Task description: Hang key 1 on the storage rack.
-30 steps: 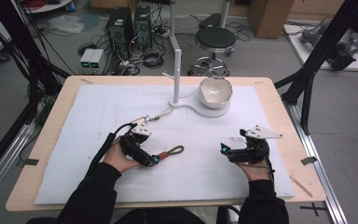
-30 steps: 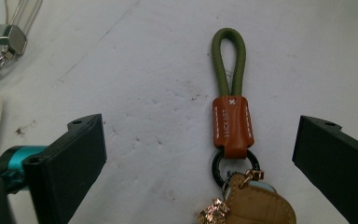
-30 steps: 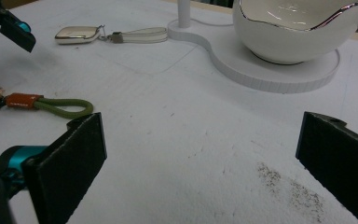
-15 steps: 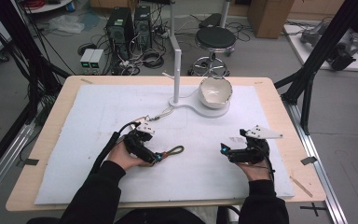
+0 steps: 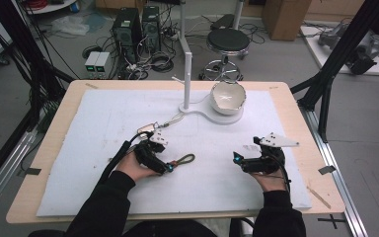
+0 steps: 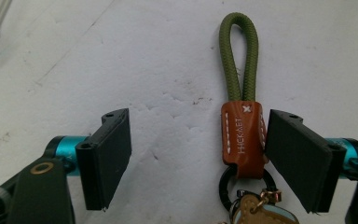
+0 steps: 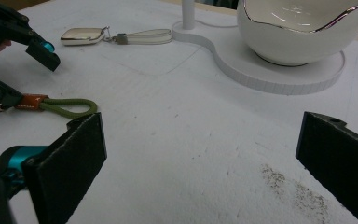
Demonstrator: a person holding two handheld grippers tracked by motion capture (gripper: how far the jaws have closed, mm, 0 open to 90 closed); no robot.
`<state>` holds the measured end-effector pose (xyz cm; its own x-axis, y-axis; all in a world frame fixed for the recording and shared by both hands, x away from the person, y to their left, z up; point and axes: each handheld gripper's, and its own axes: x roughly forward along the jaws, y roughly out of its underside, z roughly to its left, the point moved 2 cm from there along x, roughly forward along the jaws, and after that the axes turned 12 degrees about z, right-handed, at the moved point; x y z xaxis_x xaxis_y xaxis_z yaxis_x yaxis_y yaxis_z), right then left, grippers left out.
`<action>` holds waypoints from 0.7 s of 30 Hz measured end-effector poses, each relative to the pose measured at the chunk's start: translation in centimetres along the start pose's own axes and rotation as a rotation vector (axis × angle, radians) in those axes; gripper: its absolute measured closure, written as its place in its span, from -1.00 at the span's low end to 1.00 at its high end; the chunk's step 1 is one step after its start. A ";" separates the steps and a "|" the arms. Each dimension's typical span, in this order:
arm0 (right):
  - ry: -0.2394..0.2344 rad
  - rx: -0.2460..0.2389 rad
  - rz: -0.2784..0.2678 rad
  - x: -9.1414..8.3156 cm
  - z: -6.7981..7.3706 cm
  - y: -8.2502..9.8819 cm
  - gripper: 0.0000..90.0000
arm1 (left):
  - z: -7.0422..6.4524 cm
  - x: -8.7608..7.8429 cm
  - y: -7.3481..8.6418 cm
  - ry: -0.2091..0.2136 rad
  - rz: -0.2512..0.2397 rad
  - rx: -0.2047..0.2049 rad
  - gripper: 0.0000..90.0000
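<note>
On the white foam mat: stage of pick-up shown.
Object: olive-green cord loop keyring with brown leather tab (image 6: 241, 135), lying flat, not yet lifted.
Left gripper (image 6: 198, 154): jaws just closing; tab between them, one pad touching, other apart.
Right gripper (image 7: 200, 163): jaws wide, nothing held.
Remaining: closure, lift.

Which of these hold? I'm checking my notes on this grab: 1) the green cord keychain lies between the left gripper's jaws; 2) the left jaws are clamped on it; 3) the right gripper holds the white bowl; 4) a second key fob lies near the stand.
1) True: the keychain lies between the left gripper jaws, close to one pad.
2) False: the jaws have just been closing, but a wide gap remains on one side.
3) False: the right gripper is open with nothing between its jaws; the white bowl sits on its stand.
4) True: a pale key fob lies there.
</note>
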<state>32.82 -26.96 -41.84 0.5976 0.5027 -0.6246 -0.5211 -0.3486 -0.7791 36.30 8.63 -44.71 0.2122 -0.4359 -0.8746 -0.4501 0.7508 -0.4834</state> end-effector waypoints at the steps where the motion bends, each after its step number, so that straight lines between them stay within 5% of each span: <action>1: 0.000 0.000 0.000 0.0 0.0 0.0 -0.98 | 0.0 0.0 0.0 -0.002 0.003 0.001 -0.48; 9: 0.001 0.004 0.000 -0.1 0.0 0.0 -0.98 | -0.9 0.0 0.0 -0.002 0.020 0.043 -0.21; 21: 0.008 0.005 0.000 -0.1 0.0 0.0 -0.98 | -1.0 -0.1 0.1 0.141 0.029 0.072 0.59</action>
<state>32.74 -27.01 -41.80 0.6021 0.4963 -0.6254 -0.5243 -0.3449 -0.7785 35.44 8.23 -44.65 0.0739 -0.4749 -0.8769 -0.3900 0.7955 -0.4637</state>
